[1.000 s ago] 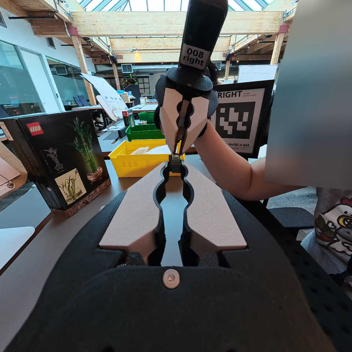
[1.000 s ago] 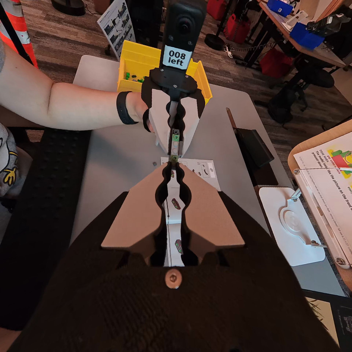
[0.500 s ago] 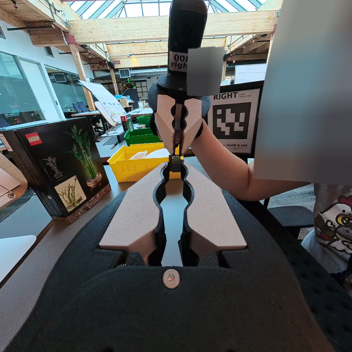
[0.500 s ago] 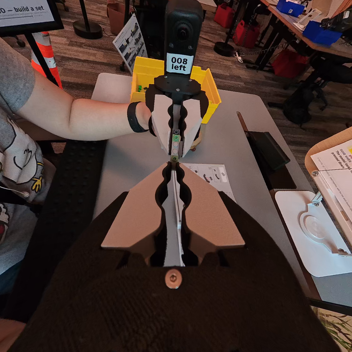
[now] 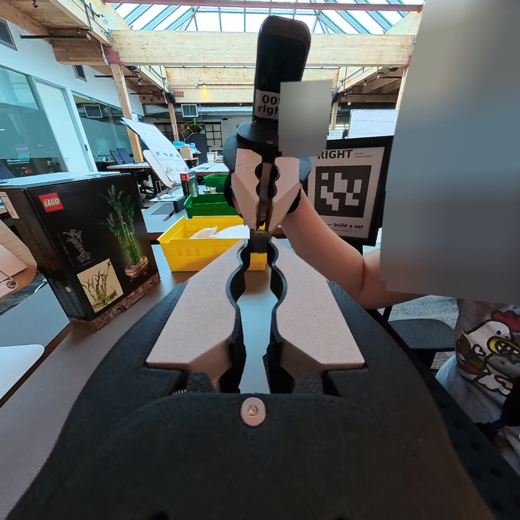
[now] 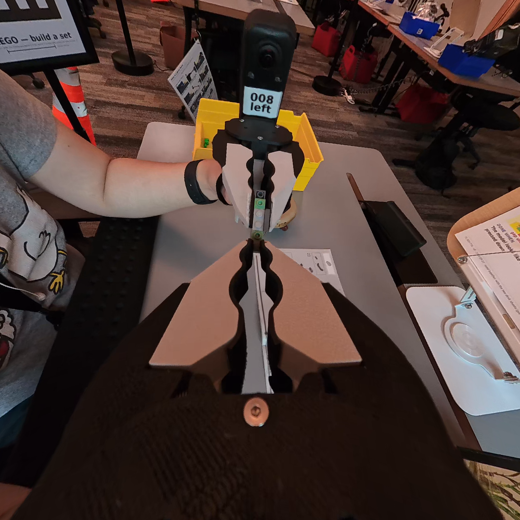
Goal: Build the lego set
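Right wrist view looks down on your grey table (image 6: 337,197), with the yellow bin (image 6: 309,146) at its far edge and the open instruction sheet (image 6: 306,264) lying flat below both tools. Left wrist view shows the black set box (image 5: 87,244) standing upright on the table at your left, and another yellow bin (image 5: 202,250) behind the tool tips, with a green bin (image 5: 208,205) farther back.

Your left tool (image 6: 257,225) is held above the table, closed on a narrow stack of bricks (image 6: 259,211): a dark brick on top, then a green one, then pale grey ones, clamped between its fingers. Your right tool (image 6: 254,244) meets it tip to tip, its fingers pinched on a small olive-green piece (image 6: 256,235) at the lower end of that stack. That piece touches the stack; whether it is fully seated you cannot tell. In the left wrist view the same joint shows as a small dark block (image 5: 259,242) at the tips of your left tool (image 5: 259,247), with the right tool (image 5: 261,228) coming down onto it from above.
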Demonstrator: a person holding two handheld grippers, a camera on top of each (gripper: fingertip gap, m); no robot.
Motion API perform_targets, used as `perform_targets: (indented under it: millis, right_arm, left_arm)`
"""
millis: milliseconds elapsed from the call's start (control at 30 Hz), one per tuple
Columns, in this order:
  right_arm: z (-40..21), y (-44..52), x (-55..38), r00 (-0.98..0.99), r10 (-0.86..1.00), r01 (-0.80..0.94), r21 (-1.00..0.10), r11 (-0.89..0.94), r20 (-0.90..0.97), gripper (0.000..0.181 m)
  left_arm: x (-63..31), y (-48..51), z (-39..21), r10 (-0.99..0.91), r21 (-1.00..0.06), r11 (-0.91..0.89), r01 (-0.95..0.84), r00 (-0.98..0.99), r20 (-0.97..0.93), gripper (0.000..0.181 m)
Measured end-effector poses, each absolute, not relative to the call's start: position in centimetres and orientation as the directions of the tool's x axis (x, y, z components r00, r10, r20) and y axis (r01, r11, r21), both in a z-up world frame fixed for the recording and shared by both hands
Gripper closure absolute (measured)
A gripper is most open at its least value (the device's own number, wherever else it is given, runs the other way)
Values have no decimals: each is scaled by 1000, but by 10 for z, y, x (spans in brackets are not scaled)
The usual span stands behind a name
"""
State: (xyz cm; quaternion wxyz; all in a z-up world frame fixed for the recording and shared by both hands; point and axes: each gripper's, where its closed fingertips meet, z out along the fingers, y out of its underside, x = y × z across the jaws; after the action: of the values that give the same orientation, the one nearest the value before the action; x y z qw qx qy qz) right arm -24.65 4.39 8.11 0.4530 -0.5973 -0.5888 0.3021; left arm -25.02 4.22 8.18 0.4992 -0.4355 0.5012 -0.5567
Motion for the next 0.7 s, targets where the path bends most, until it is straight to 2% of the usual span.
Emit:
perform_targets:
  millis: [500,700]
  right_arm:
    - [84,47,-248,135,967,417,-898,142,215,176]
    - [85,49,-250,140,960,410,-896,169,244,164]
  left_arm:
    - [-251,45,84,-994,-991,-1,135,-112,-14,172]
    - [-250,45,82,-994,-992,3,129,-111,-17,172]
